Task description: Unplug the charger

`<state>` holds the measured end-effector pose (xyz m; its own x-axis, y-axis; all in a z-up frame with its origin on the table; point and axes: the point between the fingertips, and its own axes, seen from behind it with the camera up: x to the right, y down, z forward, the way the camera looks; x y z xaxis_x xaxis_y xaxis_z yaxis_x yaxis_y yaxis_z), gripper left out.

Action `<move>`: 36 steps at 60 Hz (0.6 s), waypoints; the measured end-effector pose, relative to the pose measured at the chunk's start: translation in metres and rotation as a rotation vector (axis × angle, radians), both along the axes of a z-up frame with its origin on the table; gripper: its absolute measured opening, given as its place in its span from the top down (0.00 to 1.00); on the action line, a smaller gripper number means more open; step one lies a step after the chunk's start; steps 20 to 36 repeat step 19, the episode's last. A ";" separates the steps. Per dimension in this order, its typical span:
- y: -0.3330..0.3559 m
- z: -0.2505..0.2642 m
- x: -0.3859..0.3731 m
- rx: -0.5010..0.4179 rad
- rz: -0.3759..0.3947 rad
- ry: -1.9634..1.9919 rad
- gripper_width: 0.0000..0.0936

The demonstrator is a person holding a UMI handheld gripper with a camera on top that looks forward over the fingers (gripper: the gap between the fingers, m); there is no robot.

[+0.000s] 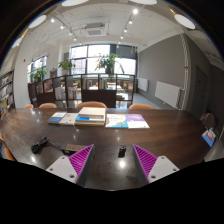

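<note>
Small black charger block (122,151) lying flat on dark brown wooden table (160,128), near the front edge, between the two fingers with a gap either side, untouched. Gripper (110,161) open, magenta pads (81,158) spread wide apart, hovering low over the front edge. Black tangled cable and plug cluster (40,146) well apart toward the left front corner. Open books and papers in blue and white (98,119) spread along the far edge at centre. Tan chair backs (92,105) just beyond that edge. Green potted plants (104,64) by the large windows further back.
</note>
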<state>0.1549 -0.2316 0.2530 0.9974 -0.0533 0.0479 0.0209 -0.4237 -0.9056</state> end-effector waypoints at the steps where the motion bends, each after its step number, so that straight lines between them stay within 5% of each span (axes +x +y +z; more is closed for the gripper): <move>1: -0.005 -0.002 -0.002 -0.006 0.004 0.000 0.20; 36: -0.057 -0.034 -0.020 -0.068 0.023 0.008 0.20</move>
